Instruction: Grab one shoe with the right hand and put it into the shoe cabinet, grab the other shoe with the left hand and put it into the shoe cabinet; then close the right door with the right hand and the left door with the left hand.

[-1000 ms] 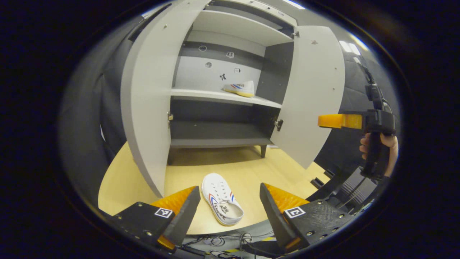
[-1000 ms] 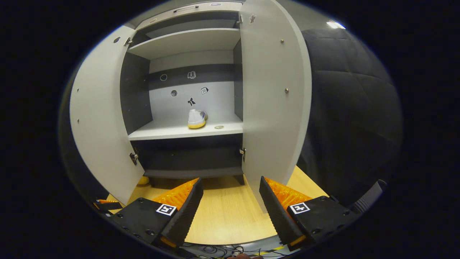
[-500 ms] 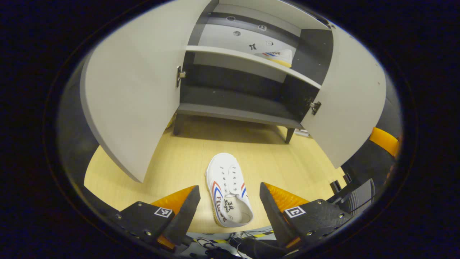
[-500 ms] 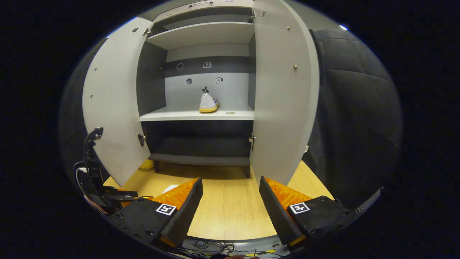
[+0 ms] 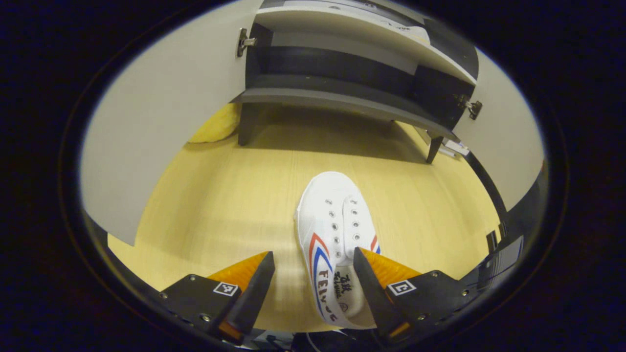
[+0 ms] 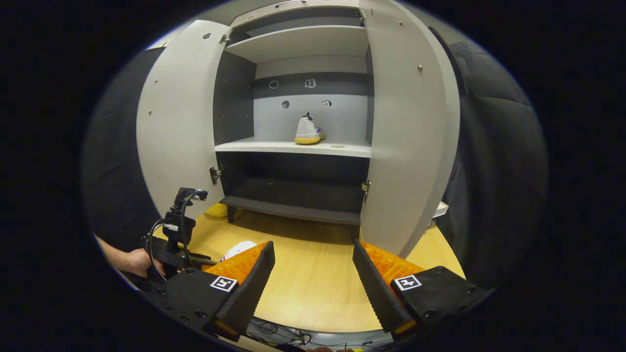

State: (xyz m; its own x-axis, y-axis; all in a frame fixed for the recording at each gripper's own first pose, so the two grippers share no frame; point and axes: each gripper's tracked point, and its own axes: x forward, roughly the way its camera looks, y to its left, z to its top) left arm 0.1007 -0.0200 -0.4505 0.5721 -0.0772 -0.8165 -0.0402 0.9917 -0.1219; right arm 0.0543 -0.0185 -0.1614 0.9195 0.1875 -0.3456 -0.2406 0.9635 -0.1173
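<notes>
1. Ahead of my right gripper (image 6: 313, 244): pale wood-grain floor (image 6: 313, 288), running up to the shoe cabinet (image 6: 293, 146).
2. The cabinet is light grey outside and dark inside, on short dark legs. Both doors stand open.
3. Right of that gripper, past the right-hand door: black quilted wall (image 6: 494, 161). Same dark cloth far to its left.
4. Ahead-left of my left gripper (image 5: 312, 254): yellow object (image 5: 215, 127) on the floor beside a cabinet leg. Can't tell what it is.
5. Dark shadow on the floor under the cabinet.

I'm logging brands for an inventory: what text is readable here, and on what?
"FEIYUE": on the side of the white shoe.
Script on its insole: too blurred to read.
The stickers inside the shoe cabinet: too small to read.
</notes>
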